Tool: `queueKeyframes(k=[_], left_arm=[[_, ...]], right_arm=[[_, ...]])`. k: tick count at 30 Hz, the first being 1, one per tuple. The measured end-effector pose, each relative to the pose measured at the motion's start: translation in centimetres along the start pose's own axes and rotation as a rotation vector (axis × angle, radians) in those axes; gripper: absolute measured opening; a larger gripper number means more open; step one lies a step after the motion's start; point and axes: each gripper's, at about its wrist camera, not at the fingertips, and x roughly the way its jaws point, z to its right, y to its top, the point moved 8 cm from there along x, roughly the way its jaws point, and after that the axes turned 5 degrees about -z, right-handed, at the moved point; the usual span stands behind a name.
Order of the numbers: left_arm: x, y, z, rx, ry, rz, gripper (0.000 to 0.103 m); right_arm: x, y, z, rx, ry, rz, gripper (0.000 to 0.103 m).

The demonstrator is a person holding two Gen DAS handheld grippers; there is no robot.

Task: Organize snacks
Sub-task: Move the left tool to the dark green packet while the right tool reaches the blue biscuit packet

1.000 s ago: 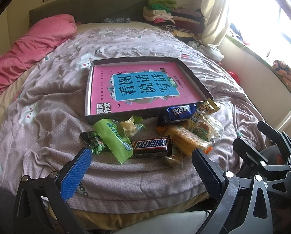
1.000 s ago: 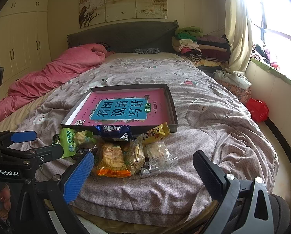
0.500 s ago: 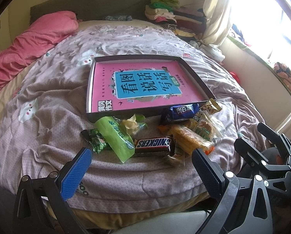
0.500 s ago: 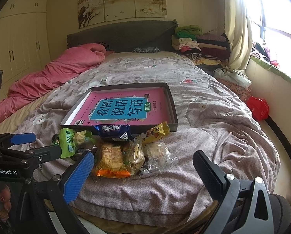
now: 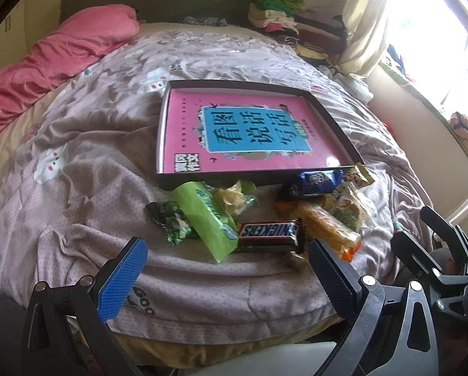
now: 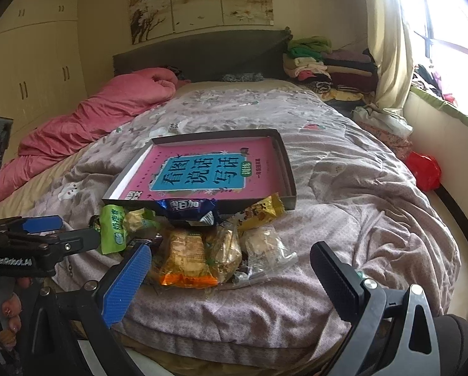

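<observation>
A shallow dark box (image 5: 168, 131) (image 6: 292, 181) with a pink book cover inside lies on the bed. In front of it is a heap of snacks: a Snickers bar (image 5: 270, 232), a green packet (image 5: 205, 219) (image 6: 113, 228), a dark green candy (image 5: 171, 221), a blue packet (image 5: 320, 181) (image 6: 190, 208), an orange-ended cracker pack (image 5: 326, 228) (image 6: 185, 258), a yellow packet (image 6: 262, 208) and clear-wrapped cakes (image 6: 265, 247). My left gripper (image 5: 226, 269) hangs open just short of the Snickers bar. My right gripper (image 6: 231, 274) is open before the cracker pack. Both hold nothing.
The bed (image 6: 359, 188) has a rumpled mauve quilt and a pink duvet (image 6: 108, 116) at the far left. Folded clothes (image 6: 321, 65) are stacked by the headboard. A red bag (image 6: 423, 170) lies on the floor at the right, below the window ledge.
Both grippers have moved a little closer to the snack heap, the left one more. Nothing has been taken hold of.
</observation>
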Motion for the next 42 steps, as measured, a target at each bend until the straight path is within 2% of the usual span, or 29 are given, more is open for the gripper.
queueKeyframes(k=[4,11,16,26,34,36,42], left_arm=[[0.4,0.0,-1.3,-0.042,0.012,-0.017,0.102],[1.1,0.1,-3.2,-0.081,0.027,-0.037,0.102],[1.7,0.3,-4.7,-0.099,0.039,-0.050,0.102],[3.7,0.2,-7.5,-0.062,0.084,-0.110,0.102],[4.9,0.6,-8.2,-0.017,0.096,-0.130,0.091],[5.2,0.9,-8.0,-0.012,0.064,-0.132,0.085],[5.9,1.3,-6.6,0.050,0.031,-0.130,0.079]], right_arm=[[0.1,0.4,-0.8,-0.010,0.026,0.018,0.102],[1.1,0.1,-1.9,-0.047,0.046,-0.043,0.102],[1.3,0.1,-2.4,-0.067,0.052,-0.045,0.102],[2.1,0.5,-2.0,-0.059,0.047,-0.035,0.102],[3.0,0.8,-1.6,-0.060,0.036,-0.040,0.103],[3.4,0.9,-1.5,-0.055,0.034,-0.044,0.103],[4.9,1.7,-1.9,-0.057,0.045,-0.058,0.103]])
